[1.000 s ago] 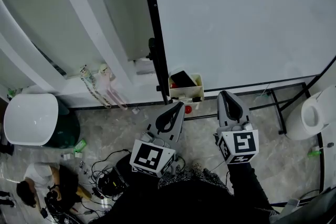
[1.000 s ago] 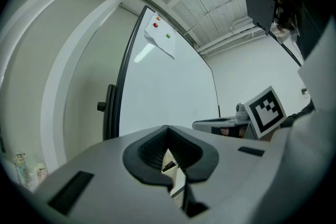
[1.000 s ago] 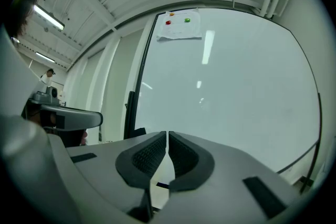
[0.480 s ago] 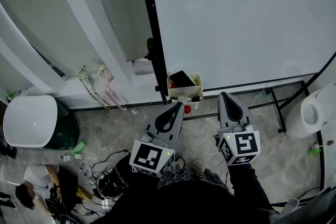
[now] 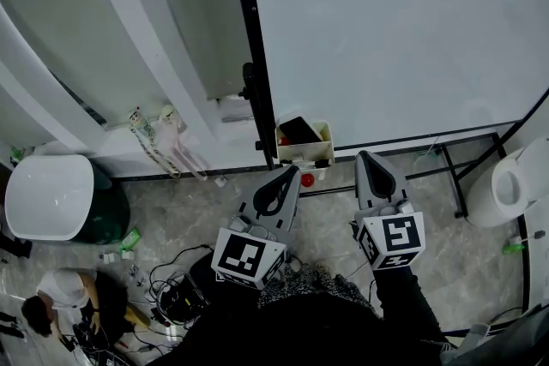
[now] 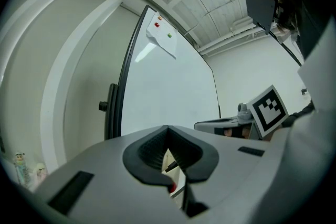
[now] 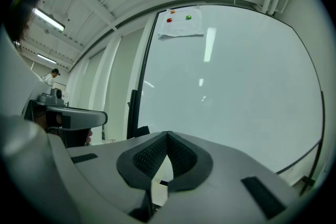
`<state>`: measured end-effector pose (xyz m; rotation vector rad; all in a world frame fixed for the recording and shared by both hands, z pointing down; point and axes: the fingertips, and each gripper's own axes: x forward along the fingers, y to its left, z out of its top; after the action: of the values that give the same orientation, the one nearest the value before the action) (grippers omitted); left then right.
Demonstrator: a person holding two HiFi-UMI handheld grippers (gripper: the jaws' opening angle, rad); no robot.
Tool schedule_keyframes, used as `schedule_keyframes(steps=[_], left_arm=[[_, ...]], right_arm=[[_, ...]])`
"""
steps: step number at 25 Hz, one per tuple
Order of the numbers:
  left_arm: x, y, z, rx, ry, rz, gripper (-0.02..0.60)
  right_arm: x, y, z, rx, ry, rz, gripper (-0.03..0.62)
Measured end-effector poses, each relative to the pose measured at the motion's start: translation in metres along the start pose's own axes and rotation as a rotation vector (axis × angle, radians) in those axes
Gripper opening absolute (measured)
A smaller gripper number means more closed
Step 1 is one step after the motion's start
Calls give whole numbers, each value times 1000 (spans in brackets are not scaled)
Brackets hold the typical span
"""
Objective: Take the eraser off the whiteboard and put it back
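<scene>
A black eraser [image 5: 298, 129] lies tilted in a small cream tray [image 5: 306, 153] at the lower left corner of the whiteboard [image 5: 386, 30]. Both grippers point at the board from just in front of it. My left gripper [image 5: 290, 173] is shut and empty, its tip a little below the tray. My right gripper [image 5: 367, 155] is shut and empty too, to the right of the tray. In the left gripper view the left gripper [image 6: 167, 127] has its pads met, with the tray partly showing through the hollow below. The right gripper view shows the right gripper [image 7: 167, 135] shut before the bare whiteboard [image 7: 236, 86].
A paper sheet [image 7: 180, 27] is pinned high on the board with magnets. The black stand frame [image 5: 455, 176] runs along the floor. A white-lidded bin [image 5: 50, 195] stands at the left, a white round object [image 5: 513, 184] at the right, cables [image 5: 171, 287] and a person [image 5: 60, 304] at the lower left.
Both grippers have kept their places. Only the person at the lower left has shifted a little.
</scene>
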<state>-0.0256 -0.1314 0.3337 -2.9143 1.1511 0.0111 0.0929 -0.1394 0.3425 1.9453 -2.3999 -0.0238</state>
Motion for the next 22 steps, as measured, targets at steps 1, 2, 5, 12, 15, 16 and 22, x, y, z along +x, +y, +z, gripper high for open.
schedule_keyframes(steps=[1,2,5,12,15,16,22], left_arm=[[0,1,0,0,0,1,2],[0,1,1,0,0,1,2],[0,0,0,2,-1,-1,2],[2,-1,-2,4,1,-7,2],[1,-2,-3,4,3,-9,2],[2,-3,-3,4,4,-9,2],[1,-2,-4,4,2,0,2]], right_arm=[[1,1,0,-4,3,2,8],[1,1,0,-6,5,5,8],[2,2,-1,-15,12,12,8],[5,5,-7,-2,36,33,8],[5,5,-8,-18,40,31,8],[5,5,-9,-19,40,31,8],[4,3,-11,-19,43,29,6]])
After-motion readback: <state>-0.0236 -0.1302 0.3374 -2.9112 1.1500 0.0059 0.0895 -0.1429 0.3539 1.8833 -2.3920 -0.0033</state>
